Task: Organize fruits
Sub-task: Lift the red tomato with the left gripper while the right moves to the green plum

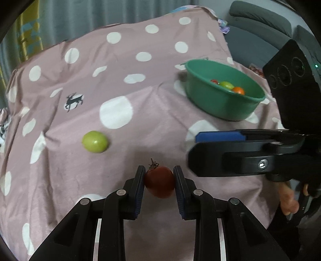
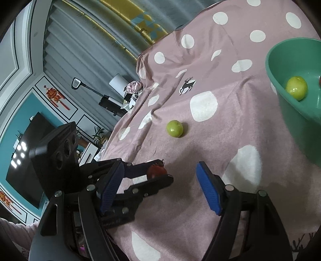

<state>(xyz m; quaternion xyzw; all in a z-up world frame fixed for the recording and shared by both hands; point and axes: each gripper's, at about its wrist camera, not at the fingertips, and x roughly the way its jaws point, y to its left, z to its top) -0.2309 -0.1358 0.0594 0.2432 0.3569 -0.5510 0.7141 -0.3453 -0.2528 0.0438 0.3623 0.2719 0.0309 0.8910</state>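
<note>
My left gripper [image 1: 159, 176] is shut on a dark red tomato [image 1: 159, 181] with a dry stem, just above the pink spotted cloth [image 1: 120, 80]. The tomato also shows in the right wrist view [image 2: 156, 171] between the left gripper's fingers. A green fruit [image 1: 94, 141] lies on the cloth to the left, also in the right wrist view [image 2: 175, 128]. A green bowl [image 1: 220, 104] at the right holds a green fruit [image 2: 296, 87] and small red and orange ones [image 1: 238, 90]. My right gripper [image 2: 160, 186] is open and empty, beside the left gripper; it shows in the left wrist view [image 1: 192, 146].
A grey sofa [image 1: 258, 30] stands behind the cloth at the right. Grey curtains [image 1: 80, 12] hang at the back. A television [image 2: 26, 156] and a pile of clothes [image 2: 133, 88] show beyond the cloth's left edge.
</note>
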